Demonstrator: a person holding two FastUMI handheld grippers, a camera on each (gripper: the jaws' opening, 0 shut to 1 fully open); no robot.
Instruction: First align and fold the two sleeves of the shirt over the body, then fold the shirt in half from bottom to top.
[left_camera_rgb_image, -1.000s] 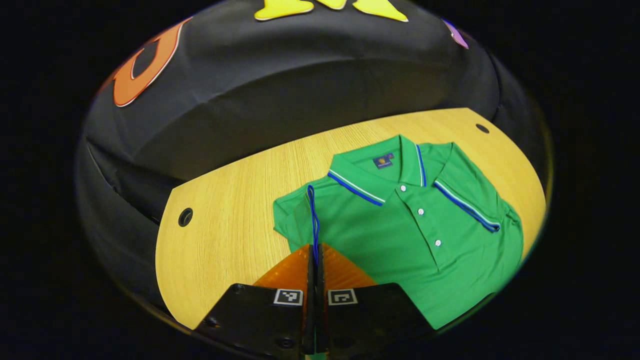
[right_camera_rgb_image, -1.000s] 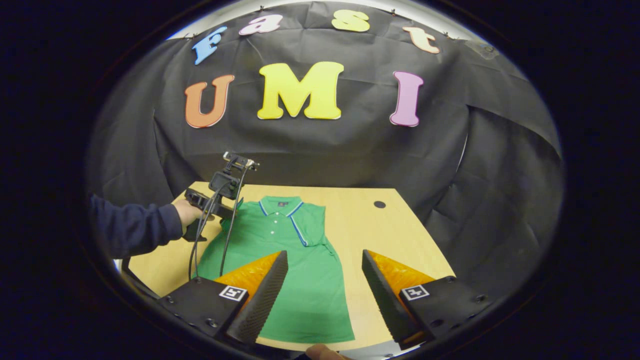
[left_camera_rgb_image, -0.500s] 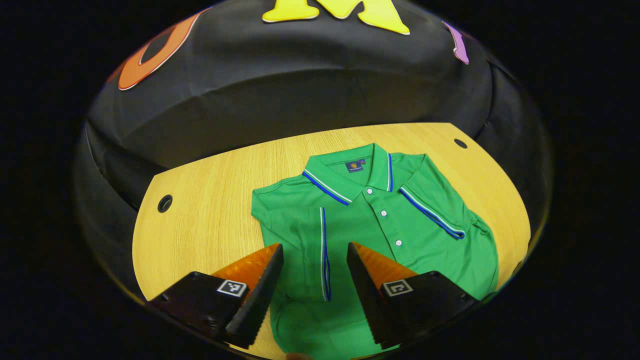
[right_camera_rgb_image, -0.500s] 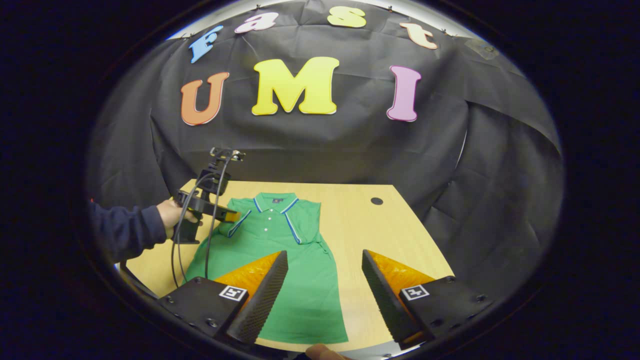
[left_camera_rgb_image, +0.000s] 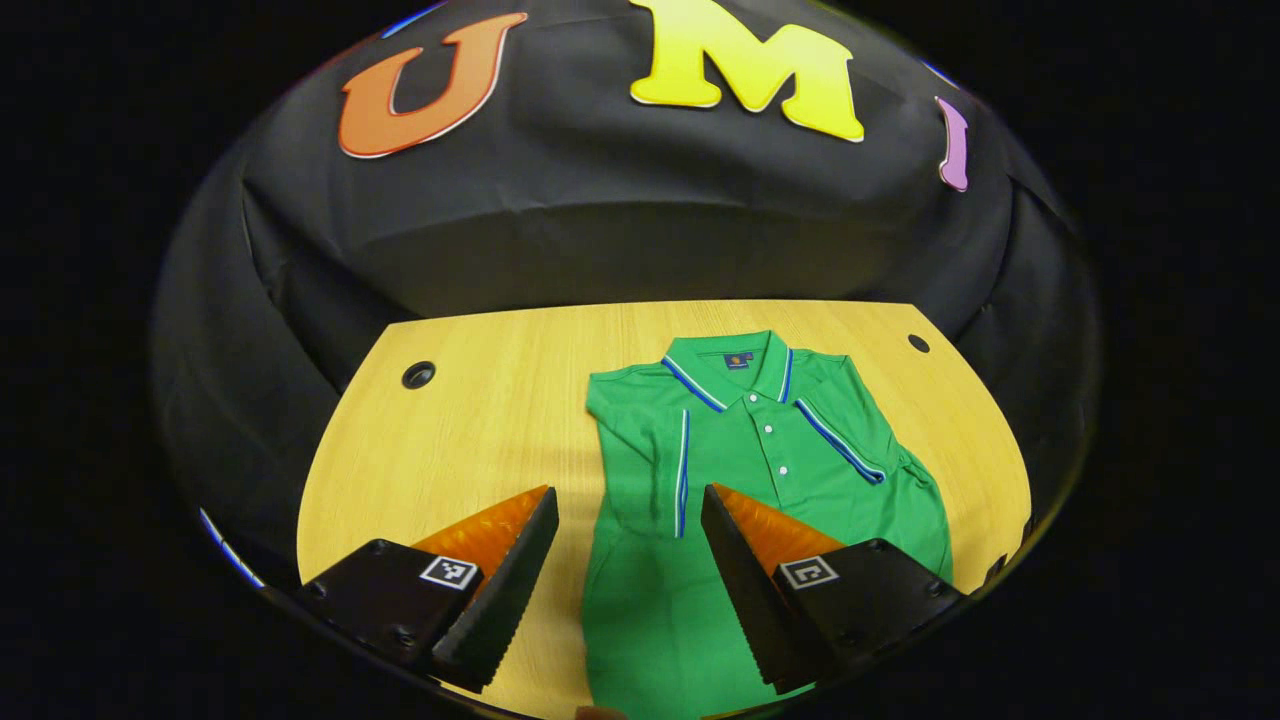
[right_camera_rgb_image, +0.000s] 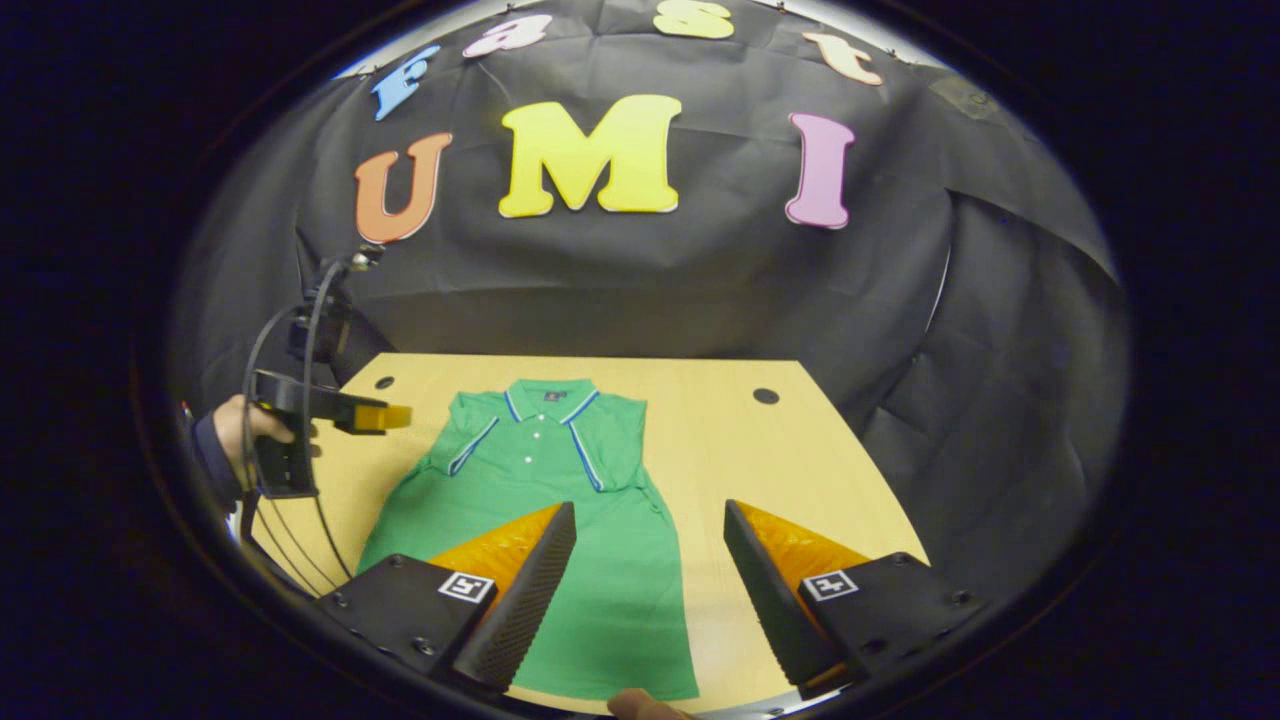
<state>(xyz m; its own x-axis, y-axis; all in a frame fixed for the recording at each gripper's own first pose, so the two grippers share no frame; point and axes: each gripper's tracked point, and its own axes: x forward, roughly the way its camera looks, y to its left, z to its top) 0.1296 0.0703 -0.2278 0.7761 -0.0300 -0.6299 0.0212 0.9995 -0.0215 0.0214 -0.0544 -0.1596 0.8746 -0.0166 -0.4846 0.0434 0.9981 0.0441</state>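
Note:
A green polo shirt (left_camera_rgb_image: 740, 470) (right_camera_rgb_image: 560, 500) with blue-and-white trim lies flat on the wooden table (left_camera_rgb_image: 480, 420), collar toward the wall. Both sleeves lie folded over the body, their striped cuffs (left_camera_rgb_image: 682, 470) (left_camera_rgb_image: 840, 455) slanting toward the button placket. My left gripper (left_camera_rgb_image: 625, 560) hangs open above the shirt's lower left part, nothing between its fingers. It also appears in the right gripper view, held by a hand (right_camera_rgb_image: 235, 430) off the shirt's left side. My right gripper (right_camera_rgb_image: 650, 570) stands open over the shirt's lower right edge, holding nothing.
Two round cable holes (left_camera_rgb_image: 418, 375) (left_camera_rgb_image: 918, 343) sit near the table's back corners. A black cable (right_camera_rgb_image: 270, 500) trails from the left gripper. The black cloth wall closes the back and sides. Bare wood lies left and right of the shirt.
My left gripper let go of the left sleeve, which now lies folded on the body, then opened and drew back and to the left. The right gripper stayed put, open.

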